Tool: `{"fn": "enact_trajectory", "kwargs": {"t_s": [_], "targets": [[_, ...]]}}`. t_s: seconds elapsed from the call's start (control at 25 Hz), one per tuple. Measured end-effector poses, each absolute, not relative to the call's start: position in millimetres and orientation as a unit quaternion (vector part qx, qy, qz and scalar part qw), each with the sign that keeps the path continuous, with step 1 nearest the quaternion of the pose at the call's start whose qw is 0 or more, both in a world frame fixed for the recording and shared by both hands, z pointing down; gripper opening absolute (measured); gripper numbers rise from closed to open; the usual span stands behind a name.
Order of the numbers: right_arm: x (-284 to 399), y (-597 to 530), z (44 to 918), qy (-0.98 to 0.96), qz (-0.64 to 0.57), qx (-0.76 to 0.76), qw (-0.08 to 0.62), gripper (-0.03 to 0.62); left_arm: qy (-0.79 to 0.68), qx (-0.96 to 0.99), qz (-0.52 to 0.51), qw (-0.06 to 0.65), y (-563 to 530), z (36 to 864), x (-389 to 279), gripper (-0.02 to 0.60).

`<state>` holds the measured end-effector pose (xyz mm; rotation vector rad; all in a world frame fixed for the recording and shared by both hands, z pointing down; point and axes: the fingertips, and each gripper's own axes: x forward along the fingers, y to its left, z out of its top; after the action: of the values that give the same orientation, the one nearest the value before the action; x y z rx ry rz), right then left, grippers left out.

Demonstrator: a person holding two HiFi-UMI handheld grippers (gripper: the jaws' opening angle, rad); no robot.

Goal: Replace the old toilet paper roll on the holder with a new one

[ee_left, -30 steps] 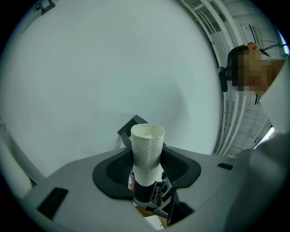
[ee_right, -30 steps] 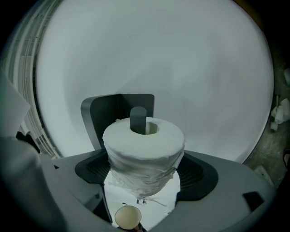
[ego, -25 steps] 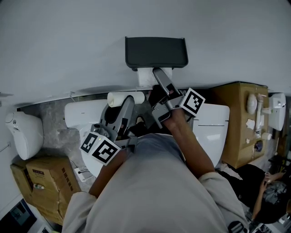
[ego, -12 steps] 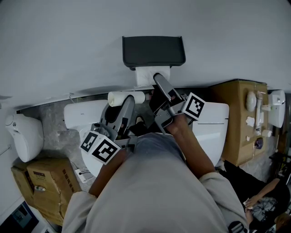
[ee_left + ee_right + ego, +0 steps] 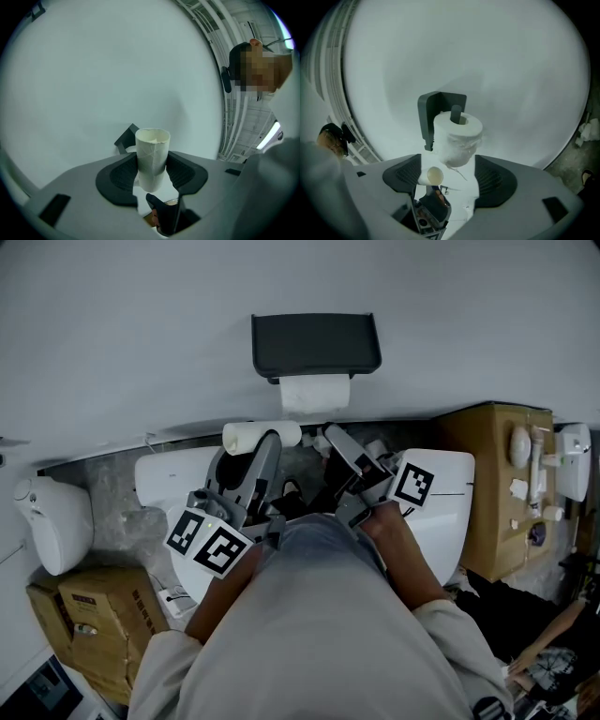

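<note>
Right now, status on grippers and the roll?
Left gripper shut on old tube. Right gripper open, fingers just closed a little, empty. New roll on holder. Nothing blocking.

The dark grey holder [image 5: 316, 343] is fixed to the pale wall, its cover reaching out over the roll. The new roll [image 5: 315, 393] sits just under that cover. It is full and white, its outer wrap a little ragged, and it is threaded on the holder's dark spindle [image 5: 455, 114], whose end pokes out of the core. The old roll [image 5: 261, 436] is off the holder — worn down to a bare off-white tube with open ends. It lies crosswise below and left of the holder, pinched across its middle between the pads of the left tool [image 5: 152, 164].
</note>
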<state>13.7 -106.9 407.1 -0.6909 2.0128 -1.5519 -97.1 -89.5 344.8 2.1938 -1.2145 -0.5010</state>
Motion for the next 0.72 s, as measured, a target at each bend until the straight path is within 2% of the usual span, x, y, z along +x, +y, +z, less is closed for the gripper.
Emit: {"fn": "enact_trajectory", "kwargs": {"t_s": [0.04, 0.12, 0.16, 0.36, 0.56, 0.72], "targets": [[16, -105, 404, 0.74, -0.567, -0.25, 0.261, 0.325, -0.456, 0.824, -0.186, 0.28, -91, 341, -96, 0.179], [21, -102, 398, 0.744, -0.558, -0.247, 0.274, 0.121, -0.457, 0.83, -0.183, 0.264, -96, 334, -94, 0.179], [22, -100, 395, 0.75, -0.55, -0.246, 0.272, 0.082, -0.457, 0.833, -0.181, 0.256, -98, 330, -94, 0.179], [21, -96, 377, 0.788, -0.508, -0.24, 0.251, 0.021, -0.458, 0.85, -0.165, 0.203, -107, 302, -93, 0.179], [31, -98, 362, 0.804, -0.479, -0.242, 0.256, 0.017, -0.453, 0.874, -0.127, 0.125, -118, 268, -86, 0.179], [35, -98, 357, 0.81, -0.47, -0.237, 0.259, 0.017, -0.447, 0.882, -0.104, 0.111, -138, 252, -87, 0.179]]}}
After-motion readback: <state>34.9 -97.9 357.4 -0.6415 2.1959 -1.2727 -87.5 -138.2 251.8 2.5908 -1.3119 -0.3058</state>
